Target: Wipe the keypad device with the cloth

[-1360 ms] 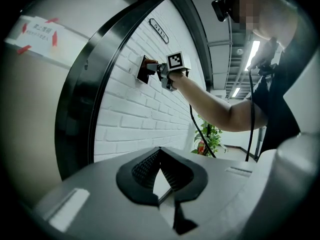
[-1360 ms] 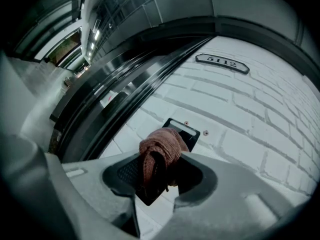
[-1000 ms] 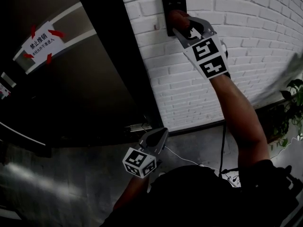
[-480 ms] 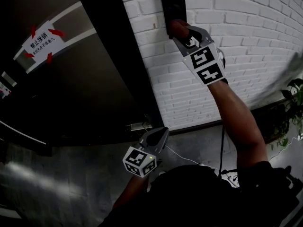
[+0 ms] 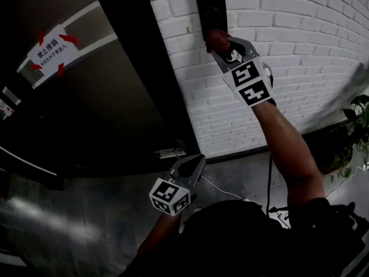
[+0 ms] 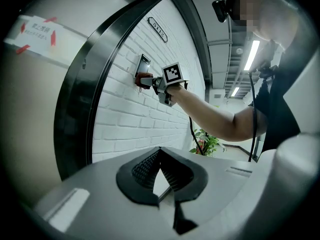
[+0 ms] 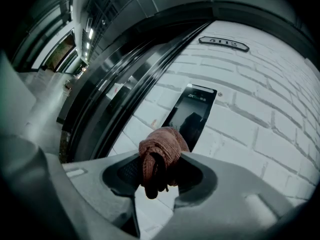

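The keypad device [image 5: 210, 10] is a black upright panel on the white brick wall [image 5: 300, 33]; its glossy face [image 7: 192, 115] fills the middle of the right gripper view. My right gripper [image 5: 220, 39] is raised to it and shut on a bunched reddish cloth [image 7: 162, 146]. The cloth [image 5: 215, 37] presses against the panel's lower edge. My left gripper [image 5: 193, 165] hangs low near the floor, well away from the panel, its jaws shut with nothing in them [image 6: 159, 151]. From there, the panel [image 6: 143, 64] and the cloth [image 6: 142, 79] show small and far off.
A dark door [image 5: 104, 97] stands left of the wall, with a taped paper sign [image 5: 51, 49] and a metal latch [image 5: 167, 153]. A potted plant [image 5: 354, 120] sits at the right. A cable [image 5: 270, 172] runs down to the floor. A number plate [image 7: 223, 43] hangs above the panel.
My right gripper has slid the cloth down the keypad device, from its middle to its lower edge. The left gripper has stayed where it was.
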Demonstrator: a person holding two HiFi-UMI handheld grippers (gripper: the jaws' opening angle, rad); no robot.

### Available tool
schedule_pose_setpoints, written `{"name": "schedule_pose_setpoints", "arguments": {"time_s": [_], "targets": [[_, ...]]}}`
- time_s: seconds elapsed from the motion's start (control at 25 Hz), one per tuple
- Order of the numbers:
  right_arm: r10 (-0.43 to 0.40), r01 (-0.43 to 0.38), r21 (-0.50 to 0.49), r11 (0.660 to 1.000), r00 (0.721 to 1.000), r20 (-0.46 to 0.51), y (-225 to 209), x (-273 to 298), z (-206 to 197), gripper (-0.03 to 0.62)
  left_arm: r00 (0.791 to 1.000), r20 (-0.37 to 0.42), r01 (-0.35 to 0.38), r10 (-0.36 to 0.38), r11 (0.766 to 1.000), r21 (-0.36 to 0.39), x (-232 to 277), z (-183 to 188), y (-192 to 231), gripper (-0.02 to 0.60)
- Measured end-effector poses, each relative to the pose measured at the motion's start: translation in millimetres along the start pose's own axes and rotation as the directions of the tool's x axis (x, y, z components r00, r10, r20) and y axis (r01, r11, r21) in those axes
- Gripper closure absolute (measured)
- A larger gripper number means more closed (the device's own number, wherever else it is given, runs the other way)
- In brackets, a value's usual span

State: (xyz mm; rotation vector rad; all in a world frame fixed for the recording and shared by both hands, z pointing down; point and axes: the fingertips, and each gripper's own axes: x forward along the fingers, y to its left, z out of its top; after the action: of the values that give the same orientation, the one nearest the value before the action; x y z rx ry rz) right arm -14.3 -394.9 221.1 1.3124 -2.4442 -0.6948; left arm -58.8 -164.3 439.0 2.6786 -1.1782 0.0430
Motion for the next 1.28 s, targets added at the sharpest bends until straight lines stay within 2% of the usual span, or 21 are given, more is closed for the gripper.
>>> {"name": "schedule_pose_setpoints", "arguments": {"time_s": [0.56,1.0,1.16,1.28], "targets": [[-0.006,0.006,0.003,1.0,0.998,-0.058,8.8,0.0,-15.2,0.45,0.999,-0.002,0.033,-0.033,0.999,-0.008,-9.5,1.8,-0.4,0.565],[-0.031,0.04,0.056,0.998,0.987,-0.156,27.2,-22.6,-38.1,0.45,0.995,-0.026,0.1,-0.1,0.995,-0.016,-34.1,-5.5,9.1,0.565],[-0.033,0.05,0.101,0.994,0.986,-0.163,47.5,-48.3,-48.9,0.45,0.989,-0.049,0.136,-0.137,0.991,-0.018,-41.5,-13.1,13.0,0.565],[-0.005,0.032,0.185,0.982,0.99,-0.144,70.1,-70.8,-63.1,0.45,0.987,-0.059,0.149,-0.149,0.989,-0.012,-42.4,-16.0,20.8,0.565]]}}
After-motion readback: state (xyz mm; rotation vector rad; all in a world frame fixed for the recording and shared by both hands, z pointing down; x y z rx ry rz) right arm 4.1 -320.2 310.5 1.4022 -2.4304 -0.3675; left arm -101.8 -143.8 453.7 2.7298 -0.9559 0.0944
